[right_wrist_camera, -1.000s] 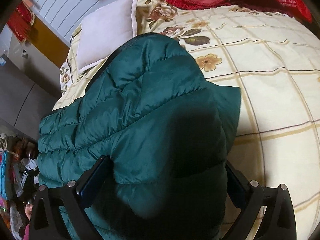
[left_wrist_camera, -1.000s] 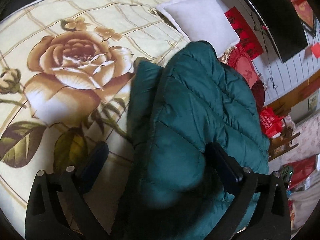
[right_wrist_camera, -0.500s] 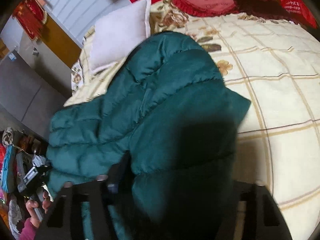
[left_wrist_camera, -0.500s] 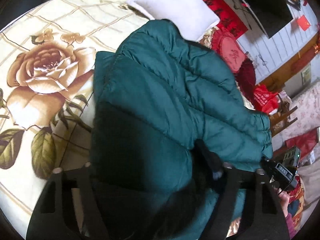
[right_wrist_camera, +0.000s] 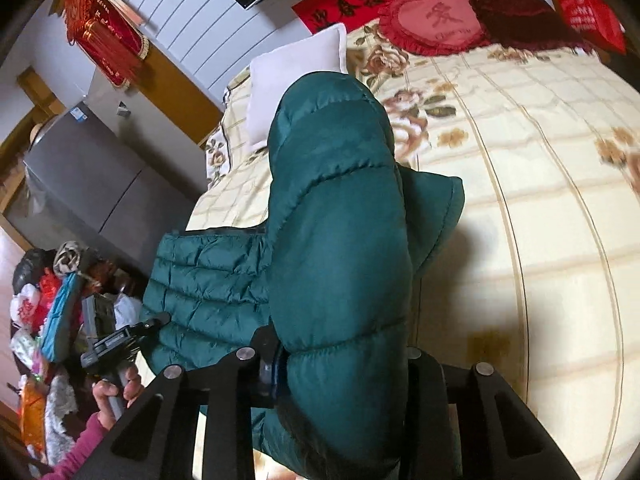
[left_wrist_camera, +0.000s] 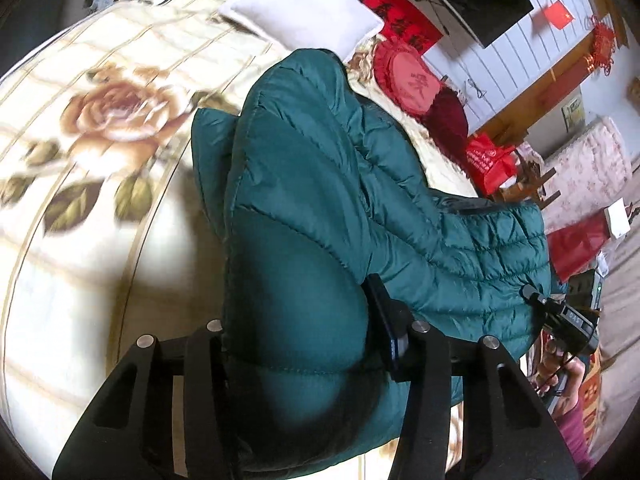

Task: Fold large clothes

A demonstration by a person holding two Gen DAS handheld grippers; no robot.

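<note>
A dark green quilted down jacket lies partly folded on a bed with a cream rose-print cover. My left gripper is shut on a thick fold of the jacket's near edge and lifts it. My right gripper is shut on another bunched part of the same jacket, raised off the bed. Each gripper shows in the other's view: the right one in the left wrist view, the left one in the right wrist view. The jacket's far end rests on the cover near the white pillow.
A white pillow and red cushions lie at the head of the bed against a white slatted wall. A grey cabinet and piled red bags and clutter stand beside the bed.
Both grippers went from open around the jacket to shut on it. They have lifted its near edge, so the jacket bunches up and stands higher off the bed.
</note>
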